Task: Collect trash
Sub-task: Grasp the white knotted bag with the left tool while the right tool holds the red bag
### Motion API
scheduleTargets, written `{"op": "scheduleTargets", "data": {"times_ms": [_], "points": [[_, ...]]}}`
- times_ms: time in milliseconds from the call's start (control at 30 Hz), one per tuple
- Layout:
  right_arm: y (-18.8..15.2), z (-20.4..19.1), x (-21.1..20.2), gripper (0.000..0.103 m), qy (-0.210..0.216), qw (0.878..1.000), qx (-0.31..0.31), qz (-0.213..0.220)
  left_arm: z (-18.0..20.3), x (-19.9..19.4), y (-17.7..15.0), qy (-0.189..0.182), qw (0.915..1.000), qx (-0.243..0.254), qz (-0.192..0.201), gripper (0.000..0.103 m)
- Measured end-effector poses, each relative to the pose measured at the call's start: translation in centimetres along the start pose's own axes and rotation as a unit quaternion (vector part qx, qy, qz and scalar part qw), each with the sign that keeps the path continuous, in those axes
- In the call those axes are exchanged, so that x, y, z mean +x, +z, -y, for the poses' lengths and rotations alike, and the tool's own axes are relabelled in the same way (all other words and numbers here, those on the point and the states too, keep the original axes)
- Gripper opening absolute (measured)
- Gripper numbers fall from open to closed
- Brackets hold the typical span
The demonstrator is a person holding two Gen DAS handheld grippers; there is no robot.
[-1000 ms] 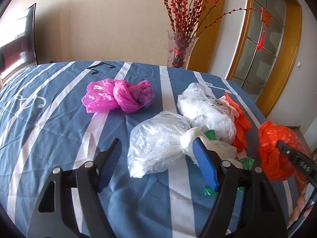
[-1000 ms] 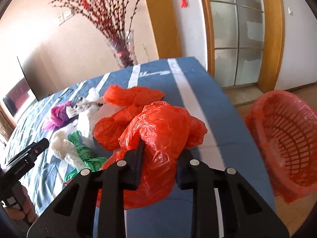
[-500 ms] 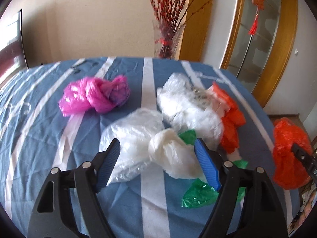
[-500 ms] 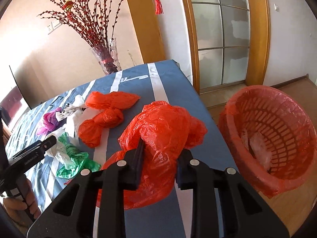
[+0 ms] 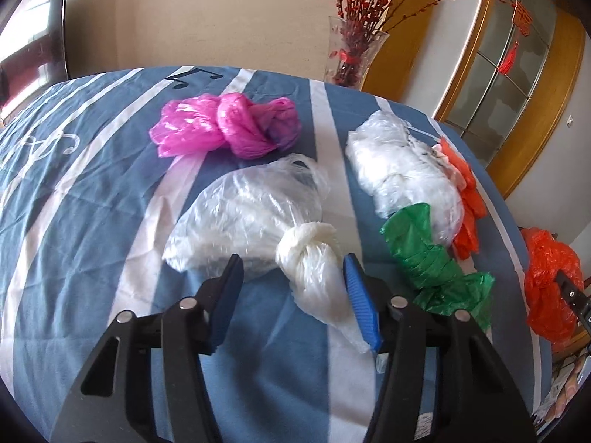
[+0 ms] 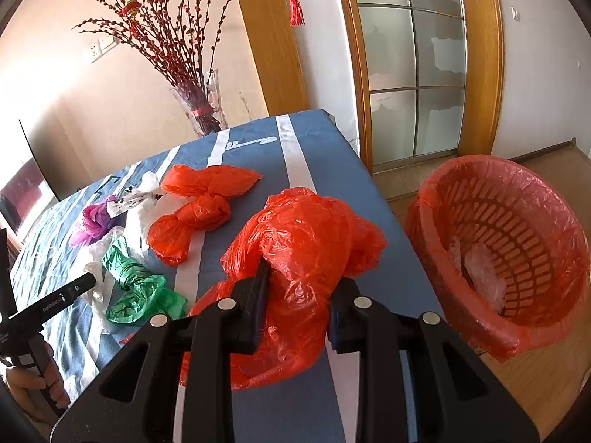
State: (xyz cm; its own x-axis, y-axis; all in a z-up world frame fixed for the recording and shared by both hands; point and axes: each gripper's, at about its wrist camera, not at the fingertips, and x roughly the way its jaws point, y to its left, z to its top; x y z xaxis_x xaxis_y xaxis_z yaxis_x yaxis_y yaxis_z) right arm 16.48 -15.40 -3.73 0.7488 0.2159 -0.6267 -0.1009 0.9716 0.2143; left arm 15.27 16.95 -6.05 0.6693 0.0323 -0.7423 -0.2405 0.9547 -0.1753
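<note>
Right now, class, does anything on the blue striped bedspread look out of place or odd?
Yes: knotted plastic bags lie loose across the bedspread, among them a pink bag, a green bag and a white bag, while the lined orange basket on the floor holds only a few clear scraps.

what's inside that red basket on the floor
The red basket has a red plastic liner over its rim and a couple of crumpled clear plastic pieces at the bottom. Its near wall hides whatever lies below it.

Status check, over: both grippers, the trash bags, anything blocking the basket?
Left gripper closing around white knotted bag. Right gripper shut on orange bag. Lined basket beside table, path clear.
</note>
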Motion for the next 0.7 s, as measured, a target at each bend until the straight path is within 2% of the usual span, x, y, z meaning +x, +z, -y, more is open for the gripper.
{"op": "scheduleTargets", "data": {"times_ms": [67,133,367,700], "points": [[-0.1,0.0,-0.1,0.027,0.000,1.000,0.001,0.000,-0.2,0.0,-0.1,-0.001,1.0000,0.000,-0.003,0.042],[-0.1,0.0,-0.3,0.027,0.001,1.000,0.002,0.001,-0.3,0.0,-0.1,-0.006,1.0000,0.002,-0.003,0.025],[-0.1,0.6,-1.4,0.026,0.001,1.000,0.007,0.013,0.5,-1.3,-0.1,-0.018,0.9995,0.018,0.021,0.020],[-0.1,2.1,-3.0,0.026,-0.005,0.999,0.017,0.031,2.9,-6.2,1.1,-0.042,0.9949,0.036,0.084,0.020]]}}
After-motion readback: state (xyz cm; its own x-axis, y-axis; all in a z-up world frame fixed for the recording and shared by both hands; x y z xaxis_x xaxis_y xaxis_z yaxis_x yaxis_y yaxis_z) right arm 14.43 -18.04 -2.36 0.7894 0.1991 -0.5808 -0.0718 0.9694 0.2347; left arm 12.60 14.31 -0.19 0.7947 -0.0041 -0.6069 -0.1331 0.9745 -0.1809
